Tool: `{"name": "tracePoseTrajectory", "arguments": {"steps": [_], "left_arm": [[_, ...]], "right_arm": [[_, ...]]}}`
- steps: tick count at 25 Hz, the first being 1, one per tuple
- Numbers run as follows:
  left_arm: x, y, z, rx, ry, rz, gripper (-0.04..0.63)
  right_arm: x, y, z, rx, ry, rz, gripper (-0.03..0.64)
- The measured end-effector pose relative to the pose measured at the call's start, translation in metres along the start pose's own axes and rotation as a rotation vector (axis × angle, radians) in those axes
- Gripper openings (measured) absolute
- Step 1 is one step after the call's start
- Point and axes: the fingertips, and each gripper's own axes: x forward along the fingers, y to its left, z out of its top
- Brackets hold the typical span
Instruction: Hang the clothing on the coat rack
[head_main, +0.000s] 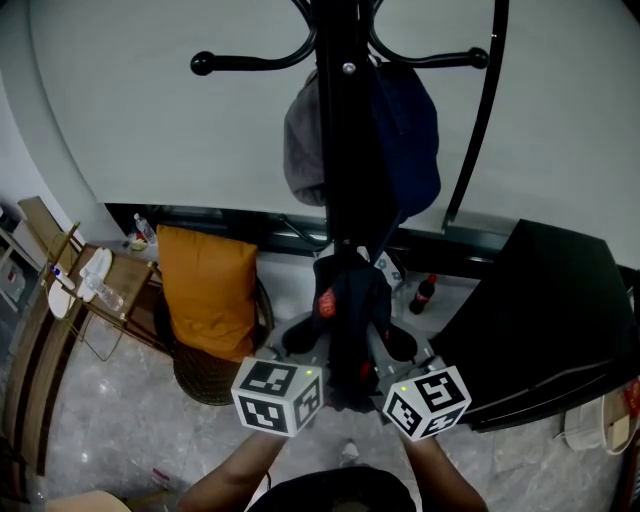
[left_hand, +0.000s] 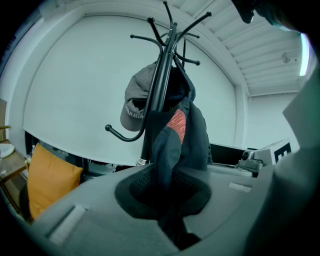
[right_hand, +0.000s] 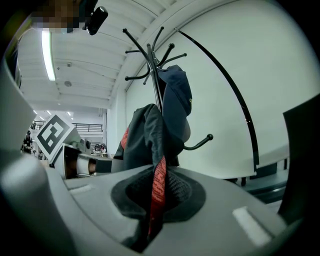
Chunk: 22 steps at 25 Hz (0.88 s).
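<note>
Firmly, left hand-held gripper (left_hand: 166, 192) and right hand-held gripper (right_hand: 156, 200) clamp garment (head_main: 352, 300).

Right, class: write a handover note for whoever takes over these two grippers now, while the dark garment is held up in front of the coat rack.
Left gripper: shut on a fold of the dark navy fabric garment with red trim.
Right gripper: shut on the same garment, at its red strip.
Garment: bunched between both grippers, in front of the pole of the black metal coat rack, below the grey cap and dark blue cap hanging there.
Done: garment lifted and held at the rack.
Left: raise it, catch it on a bare hook, probably the ball-tipped one on the left, then release both grippers.
</note>
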Motion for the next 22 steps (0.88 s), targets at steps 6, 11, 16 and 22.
{"name": "tracePoseTrajectory", "arguments": {"steps": [6,11,16,22], "left_arm": [[0.008,-0.001,0.0,-0.002,-0.002,0.003,0.032],[0.014,0.003,0.001,-0.007,-0.006,0.012,0.032],[0.019,0.006,0.001,-0.013,-0.006,0.021,0.032],[0.025,0.008,0.0,-0.015,-0.006,0.024,0.032]], "right_arm": [[0.005,-0.004,0.0,-0.001,0.0,0.017,0.02],[0.011,-0.006,0.0,-0.001,-0.001,0.03,0.02],[0.016,-0.008,-0.002,-0.002,0.006,0.043,0.021],[0.022,-0.01,-0.003,-0.001,0.011,0.056,0.021]]}}
